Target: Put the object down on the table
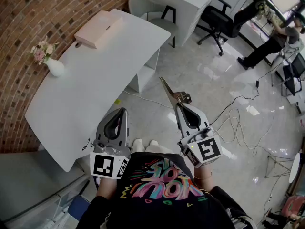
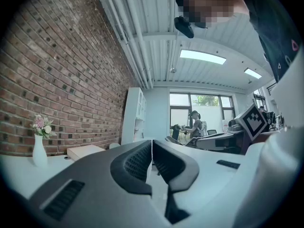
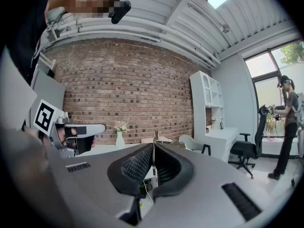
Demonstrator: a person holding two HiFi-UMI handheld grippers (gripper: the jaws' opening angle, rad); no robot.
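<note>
The tool is in the right hand-held gripper, out over the floor and not over the surface. The white surface lies to the left and a little farther off, so the coming move is, in my judgement, a carry leftward before any lowering. The tool is a thin, pointed metal piece (what kind exactly I cannot tell). Its long axis runs on from the jaws toward the far side and leans slightly left, with the tip well clear of the surface's right edge.

In the right gripper view the jaws of the right hand-held gripper are nearly together, clamped on the tool. It shows there edge-on as a thin strip between the pads, with its end standing out past them.

The left hand-held gripper is the nearer of the two to the surface, its tip just beside the near right edge. In its own view the left hand-held gripper has its jaws closed together with nothing between them.

On the surface, a vase with flowers stands at the far left and a pale box at the far end. The wide middle stretch nearest the tool is bare, which looks like the easy place to set it down flat.
</note>
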